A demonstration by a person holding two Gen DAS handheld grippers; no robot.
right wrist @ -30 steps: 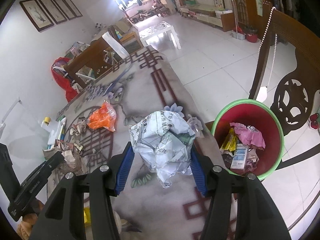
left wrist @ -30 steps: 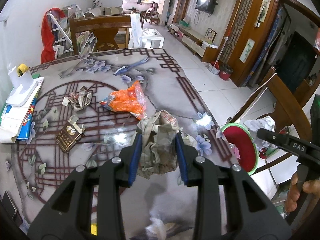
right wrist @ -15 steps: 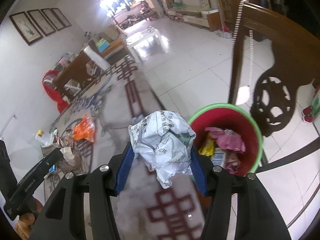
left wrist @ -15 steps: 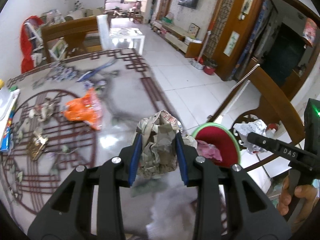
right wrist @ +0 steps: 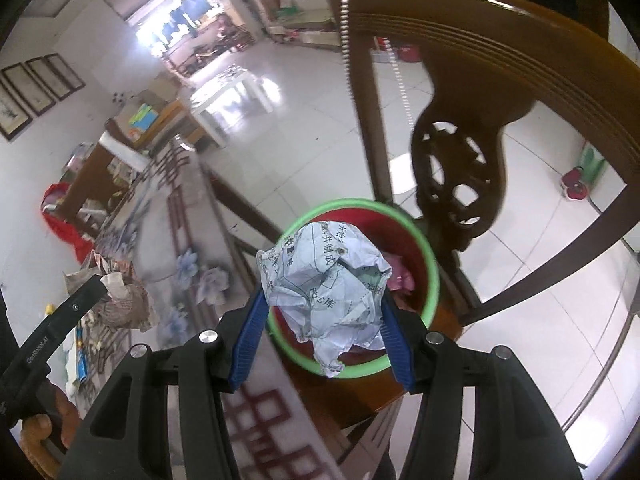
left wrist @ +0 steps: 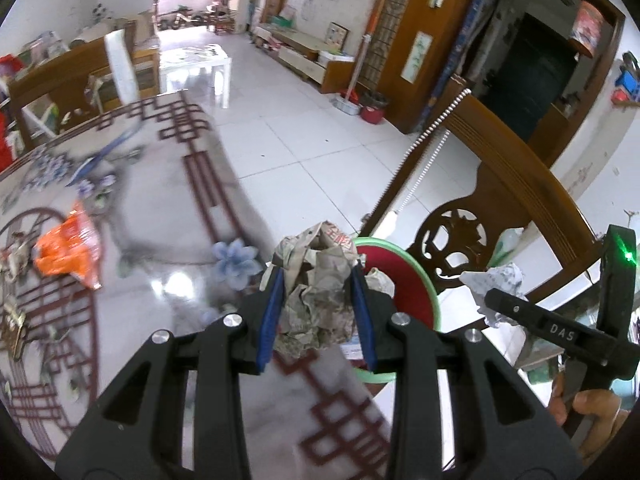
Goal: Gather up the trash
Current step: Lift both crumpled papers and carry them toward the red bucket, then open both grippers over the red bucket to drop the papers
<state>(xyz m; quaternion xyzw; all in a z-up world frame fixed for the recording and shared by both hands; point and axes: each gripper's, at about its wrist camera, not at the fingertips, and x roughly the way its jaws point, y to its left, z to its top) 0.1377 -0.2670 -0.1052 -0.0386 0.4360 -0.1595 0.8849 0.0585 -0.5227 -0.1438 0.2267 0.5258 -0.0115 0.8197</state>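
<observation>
My left gripper (left wrist: 318, 304) is shut on a brownish crumpled paper wad (left wrist: 318, 296), held above the table's right edge beside the bin. My right gripper (right wrist: 324, 312) is shut on a white crumpled printed paper ball (right wrist: 324, 280), held directly above the red bin with a green rim (right wrist: 434, 276). The bin also shows in the left wrist view (left wrist: 416, 300), on a chair seat beside the table, with trash inside. The right gripper with its paper ball shows at the right of the left wrist view (left wrist: 496, 292). The left gripper and its wad show in the right wrist view (right wrist: 120, 296).
An orange plastic bag (left wrist: 68, 248) and small scraps (left wrist: 12, 332) lie on the patterned table (left wrist: 168, 208). A carved wooden chair back (right wrist: 460, 168) rises just behind the bin. Tiled floor (left wrist: 304, 132) lies beyond the table edge.
Both grippers have swung right with their paper wads, from over the table toward the bin. The right gripper's paper ball now hangs over the bin's opening.
</observation>
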